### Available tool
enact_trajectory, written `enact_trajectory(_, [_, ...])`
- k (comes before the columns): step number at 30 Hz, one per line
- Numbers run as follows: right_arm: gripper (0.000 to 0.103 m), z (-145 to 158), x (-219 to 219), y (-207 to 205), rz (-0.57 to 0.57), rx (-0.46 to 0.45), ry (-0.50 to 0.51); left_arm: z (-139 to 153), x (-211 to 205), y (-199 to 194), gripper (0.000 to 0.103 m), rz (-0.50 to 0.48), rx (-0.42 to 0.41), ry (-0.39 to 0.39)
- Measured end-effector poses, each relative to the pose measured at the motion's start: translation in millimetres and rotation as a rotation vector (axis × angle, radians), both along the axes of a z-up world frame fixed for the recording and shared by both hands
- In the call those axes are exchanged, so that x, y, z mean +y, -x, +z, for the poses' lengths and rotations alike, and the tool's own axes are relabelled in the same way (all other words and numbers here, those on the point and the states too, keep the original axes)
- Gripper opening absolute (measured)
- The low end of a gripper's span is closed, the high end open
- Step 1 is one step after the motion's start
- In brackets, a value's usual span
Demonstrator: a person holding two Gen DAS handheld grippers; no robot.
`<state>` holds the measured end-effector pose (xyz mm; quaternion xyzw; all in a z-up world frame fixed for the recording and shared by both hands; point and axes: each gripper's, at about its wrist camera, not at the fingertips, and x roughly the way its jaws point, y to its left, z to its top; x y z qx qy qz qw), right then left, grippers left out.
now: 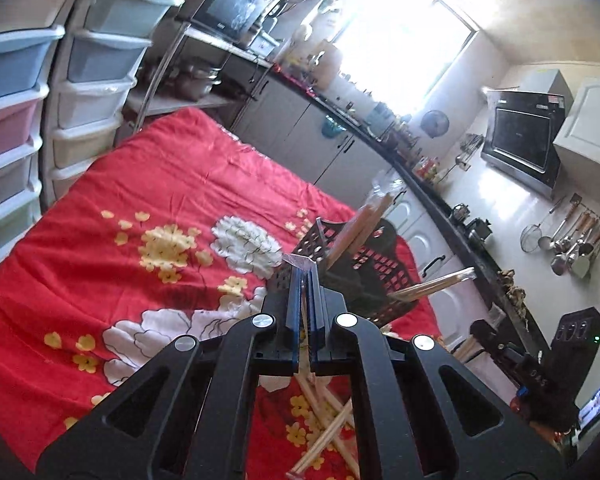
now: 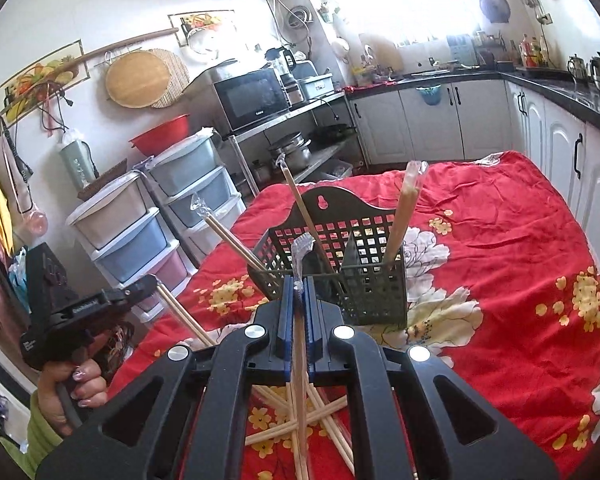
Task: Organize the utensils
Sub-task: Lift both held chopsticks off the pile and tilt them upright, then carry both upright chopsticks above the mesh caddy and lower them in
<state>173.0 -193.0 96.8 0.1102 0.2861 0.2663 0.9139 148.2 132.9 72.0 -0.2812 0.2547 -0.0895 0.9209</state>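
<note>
A black lattice utensil basket stands on the red flowered cloth, with wrapped chopstick pairs standing in it. It also shows in the left wrist view. My right gripper is shut on a wrapped pair of chopsticks, just in front of the basket. My left gripper is shut on another wrapped pair of chopsticks, beside the basket; in the right wrist view it holds its pair at the left. Several loose pairs lie crossed on the cloth below both grippers.
Plastic drawer towers stand left of the table. A metal rack with a microwave is behind. White cabinets under a dark counter run along the right. Hanging ladles are on the wall.
</note>
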Motion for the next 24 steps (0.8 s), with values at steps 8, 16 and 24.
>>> enact_trajectory(8, [0.005,11,-1,2,-0.008,-0.041,0.015,21,-12,4,0.001,-0.038,-0.057,-0.004])
enact_trajectory(16, [0.005,22,-8,4,-0.017,-0.078,0.017,39,-28,1,0.001,-0.086,-0.099,-0.012])
enact_trajectory(24, [0.005,38,-16,5,-0.044,-0.121,0.008,58,-46,-4,0.001,-0.127,-0.143,-0.019])
